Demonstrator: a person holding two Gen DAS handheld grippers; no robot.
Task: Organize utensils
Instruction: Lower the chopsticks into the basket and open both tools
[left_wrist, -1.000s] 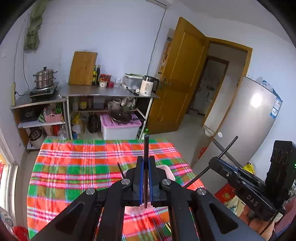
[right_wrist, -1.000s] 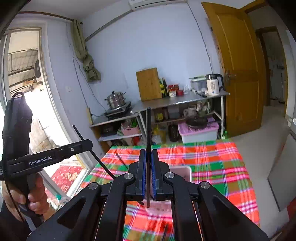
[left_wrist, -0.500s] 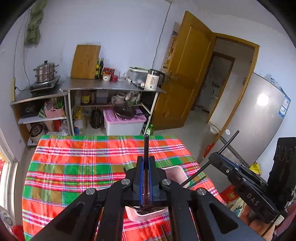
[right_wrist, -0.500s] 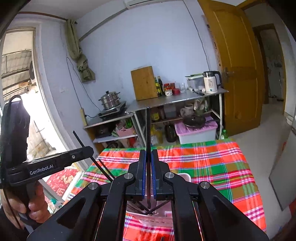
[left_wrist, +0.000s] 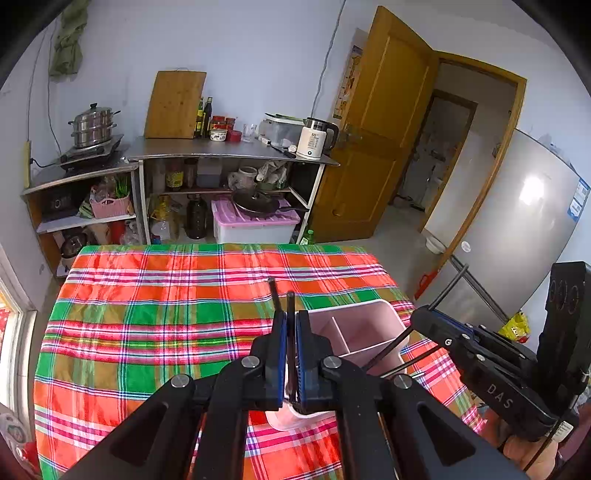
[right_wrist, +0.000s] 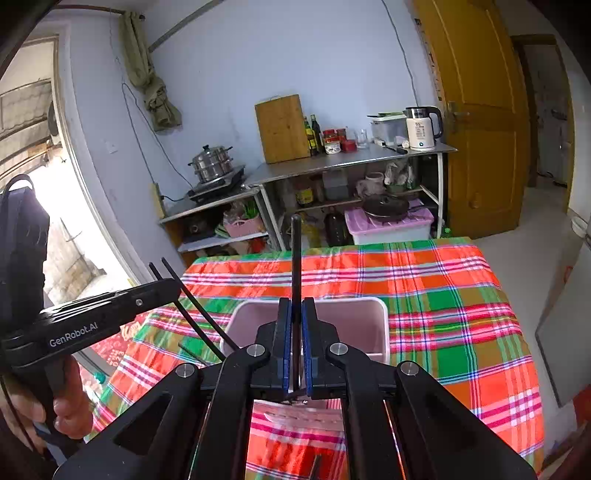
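Observation:
A pink divided utensil holder (left_wrist: 364, 332) stands on the plaid tablecloth (left_wrist: 166, 325); it also shows in the right wrist view (right_wrist: 343, 325). My left gripper (left_wrist: 290, 354) is shut on a black chopstick (left_wrist: 290, 314), held over the holder's left edge; a second black stick (left_wrist: 274, 295) rises beside it. My right gripper (right_wrist: 295, 347) is shut on a black chopstick (right_wrist: 295, 258), upright over the holder's near side. Each gripper shows in the other's view, the right (left_wrist: 480, 354) with sticks angled down into the holder, the left (right_wrist: 110, 317) likewise.
The tablecloth (right_wrist: 443, 295) covers the table, with its far edge facing metal shelves (left_wrist: 221, 155) holding pots, bottles and a kettle. A fridge (left_wrist: 517, 221) stands at the right. A black utensil (right_wrist: 190, 352) lies on the cloth left of the holder.
Both grippers have tilted down and come lower over the holder, which now shows more fully. Both stay shut on their chopsticks, whose lower ends reach down toward the holder.

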